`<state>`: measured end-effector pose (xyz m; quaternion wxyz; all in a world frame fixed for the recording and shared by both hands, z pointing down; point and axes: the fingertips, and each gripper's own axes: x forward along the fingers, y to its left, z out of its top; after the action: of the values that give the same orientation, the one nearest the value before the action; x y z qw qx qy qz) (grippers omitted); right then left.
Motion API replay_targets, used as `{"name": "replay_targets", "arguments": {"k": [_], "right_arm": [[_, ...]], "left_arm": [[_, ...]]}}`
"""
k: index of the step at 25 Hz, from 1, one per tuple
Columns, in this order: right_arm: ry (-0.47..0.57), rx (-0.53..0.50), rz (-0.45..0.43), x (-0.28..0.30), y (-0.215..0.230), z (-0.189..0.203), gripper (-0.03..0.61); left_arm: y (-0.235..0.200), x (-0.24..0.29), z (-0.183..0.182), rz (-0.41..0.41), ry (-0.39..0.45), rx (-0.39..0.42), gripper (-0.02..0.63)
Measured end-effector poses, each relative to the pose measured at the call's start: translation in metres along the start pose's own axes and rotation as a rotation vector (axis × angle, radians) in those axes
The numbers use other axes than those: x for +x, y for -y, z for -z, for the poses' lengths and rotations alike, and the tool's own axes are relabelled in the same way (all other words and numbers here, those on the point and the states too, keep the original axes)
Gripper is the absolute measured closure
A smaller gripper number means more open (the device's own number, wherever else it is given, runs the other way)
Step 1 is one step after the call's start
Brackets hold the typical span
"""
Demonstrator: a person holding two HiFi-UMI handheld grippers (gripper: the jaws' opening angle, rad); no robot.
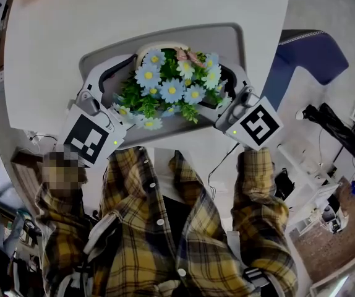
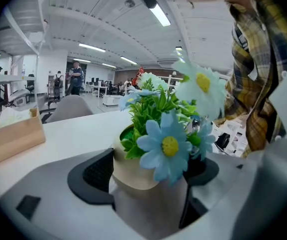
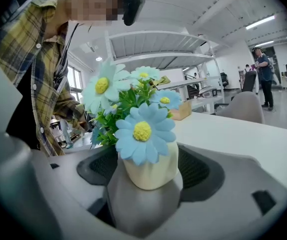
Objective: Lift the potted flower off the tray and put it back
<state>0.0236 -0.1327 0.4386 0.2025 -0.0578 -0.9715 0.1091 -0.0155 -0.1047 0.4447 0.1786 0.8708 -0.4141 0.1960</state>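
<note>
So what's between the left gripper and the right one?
The potted flower, in the head view; the left gripper and right gripper clasp its cream pot from opposite sides, over the grey tray.

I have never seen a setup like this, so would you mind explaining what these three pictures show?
A person in a checked shirt holds a clamping tool in each hand; there is no robot arm. The head view comes from a camera on their head, looking down. The two gripper views come from cameras riding on the left tool and right tool. On the white table lies a grey tray. Both tools grip the potted flower from opposite sides, over the tray; whether it is lifted is unclear.
</note>
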Motion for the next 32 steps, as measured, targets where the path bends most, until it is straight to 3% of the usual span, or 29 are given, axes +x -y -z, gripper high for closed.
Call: {"name": "replay_targets", "arguments": {"k": [7, 23, 32], "right_arm": [[0.027, -0.008, 0.026, 0.006, -0.001, -0.007, 0.224], [0.028, -0.014, 0.038, 0.006, 0.0, -0.008, 0.225], [0.042, -0.023, 0.048, 0.002, 0.0, -0.018, 0.225]], "left_arm": [[-0.007, -0.003, -0.002, -0.058, 0.011, -0.014, 0.252], [-0.006, -0.003, 0.0, -0.062, -0.01, -0.021, 0.256], [-0.006, -0.006, -0.009, -0.056, 0.005, -0.07, 0.256]]}}
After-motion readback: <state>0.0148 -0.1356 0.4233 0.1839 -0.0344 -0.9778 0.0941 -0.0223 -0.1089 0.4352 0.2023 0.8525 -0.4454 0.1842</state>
